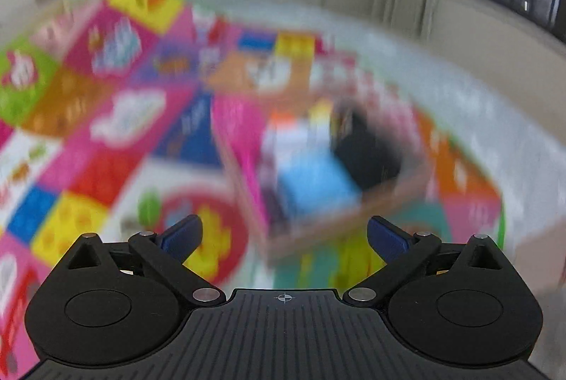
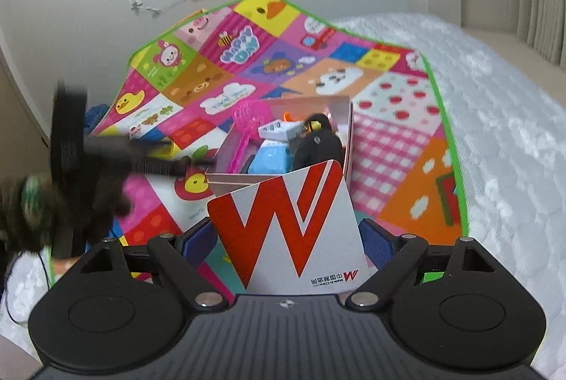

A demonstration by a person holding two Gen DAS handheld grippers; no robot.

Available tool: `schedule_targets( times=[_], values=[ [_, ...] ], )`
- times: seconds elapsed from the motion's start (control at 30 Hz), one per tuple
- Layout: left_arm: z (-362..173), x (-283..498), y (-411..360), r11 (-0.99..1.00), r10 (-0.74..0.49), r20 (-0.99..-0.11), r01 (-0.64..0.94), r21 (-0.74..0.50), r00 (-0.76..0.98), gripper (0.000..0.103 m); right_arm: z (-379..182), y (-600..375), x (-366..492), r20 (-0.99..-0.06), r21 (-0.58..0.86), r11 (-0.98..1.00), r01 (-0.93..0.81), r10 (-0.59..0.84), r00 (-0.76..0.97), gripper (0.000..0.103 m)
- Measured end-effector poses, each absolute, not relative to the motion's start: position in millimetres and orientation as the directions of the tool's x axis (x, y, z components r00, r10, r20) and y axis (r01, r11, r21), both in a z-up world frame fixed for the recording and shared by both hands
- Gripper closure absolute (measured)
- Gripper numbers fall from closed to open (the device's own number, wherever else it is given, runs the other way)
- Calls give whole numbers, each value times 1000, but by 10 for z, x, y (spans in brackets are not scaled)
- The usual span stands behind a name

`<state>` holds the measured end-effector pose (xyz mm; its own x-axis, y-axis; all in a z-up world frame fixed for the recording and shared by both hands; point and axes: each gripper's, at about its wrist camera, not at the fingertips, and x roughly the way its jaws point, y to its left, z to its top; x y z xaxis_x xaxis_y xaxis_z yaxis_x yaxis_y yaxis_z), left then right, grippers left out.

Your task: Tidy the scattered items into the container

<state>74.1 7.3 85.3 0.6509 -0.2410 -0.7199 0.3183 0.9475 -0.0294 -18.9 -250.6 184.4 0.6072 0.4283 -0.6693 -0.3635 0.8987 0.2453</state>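
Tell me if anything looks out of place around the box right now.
The pink scoop sticks up askew over the box rim rather than lying inside. The white carton with the red W is outside too, held between the right gripper fingers. The left gripper is open and empty.

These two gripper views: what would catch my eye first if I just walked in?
Probably the white card with a big red W, held between the right gripper's blue fingers in the foreground. Behind it lies the bright patchwork play mat with cartoon animals, spread over a white bed. On the mat stands an open box holding a pink scoop and other toys.
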Motion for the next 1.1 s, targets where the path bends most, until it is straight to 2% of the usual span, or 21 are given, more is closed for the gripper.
schedule_targets(
  times=[0.2, 0.43, 0.53, 0.57, 0.73, 0.93, 1.1],
  values=[
    [722, 515, 232, 942, -215, -764, 335, 2, 609, 1, 1927, -2366, 173, -664, 322, 880, -348, 472, 580, 17],
    [816, 294, 316, 946, -233, -774, 321, -41, 589, 1, 2450, -1875, 872, -471, 328, 853, -406, 521, 712, 17],
    [830, 252, 347, 951, -220, -776, 308, -35, 591, 0, 2445, -1731, 1192, -416, 351, 855, -383, 509, 754, 15],
    [824, 249, 355, 953, -213, -779, 302, -32, 589, 0, 2363, -1681, 1300, -430, 357, 857, -371, 503, 749, 14],
    [749, 262, 377, 960, -184, -800, 278, -22, 572, 0, 1704, -1569, 1473, -616, 369, 880, -298, 472, 631, 13],
    [611, 327, 311, 963, -185, -822, 268, -41, 539, 0, 1318, -1720, 1151, -685, 311, 904, -292, 426, 590, 12],
    [568, 389, 162, 958, -185, -807, 285, -21, 560, 0, 1159, -1937, 1030, -722, 272, 929, -250, 369, 585, 11]
  ],
)
